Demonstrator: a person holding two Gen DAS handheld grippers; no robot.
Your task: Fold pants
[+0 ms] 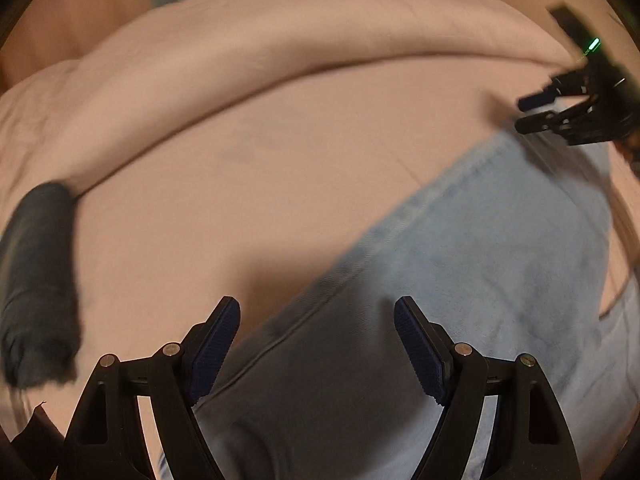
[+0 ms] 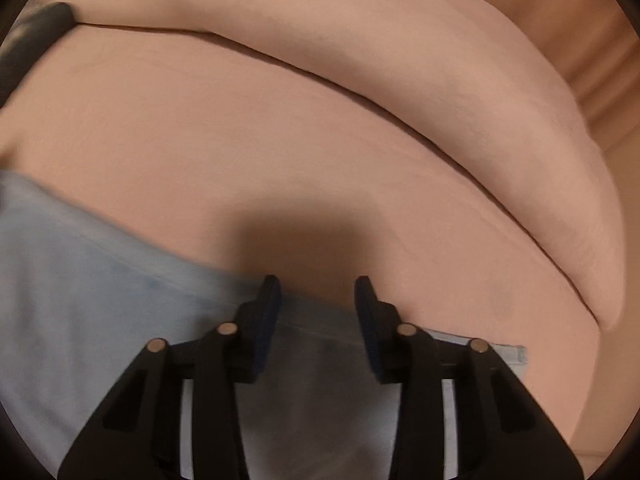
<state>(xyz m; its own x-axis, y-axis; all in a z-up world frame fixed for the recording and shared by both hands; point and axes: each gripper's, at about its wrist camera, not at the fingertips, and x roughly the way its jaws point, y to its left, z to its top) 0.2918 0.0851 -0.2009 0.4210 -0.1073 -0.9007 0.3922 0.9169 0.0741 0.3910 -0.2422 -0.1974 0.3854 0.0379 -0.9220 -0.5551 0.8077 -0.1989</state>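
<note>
Light blue jeans (image 1: 480, 248) lie spread on a pink bed sheet (image 1: 260, 168), running from the lower middle to the right of the left wrist view. My left gripper (image 1: 318, 316) is open and empty, just above the jeans' left edge. My right gripper (image 2: 318, 294) is open and empty over the far edge of the jeans (image 2: 100, 280). It also shows in the left wrist view (image 1: 532, 112) at the jeans' far corner, jaws apart.
A rolled pink duvet (image 1: 280, 52) lies across the bed behind the jeans, also in the right wrist view (image 2: 400, 92). A folded dark garment (image 1: 36, 280) sits on the sheet at the left and appears in the right wrist view (image 2: 36, 36).
</note>
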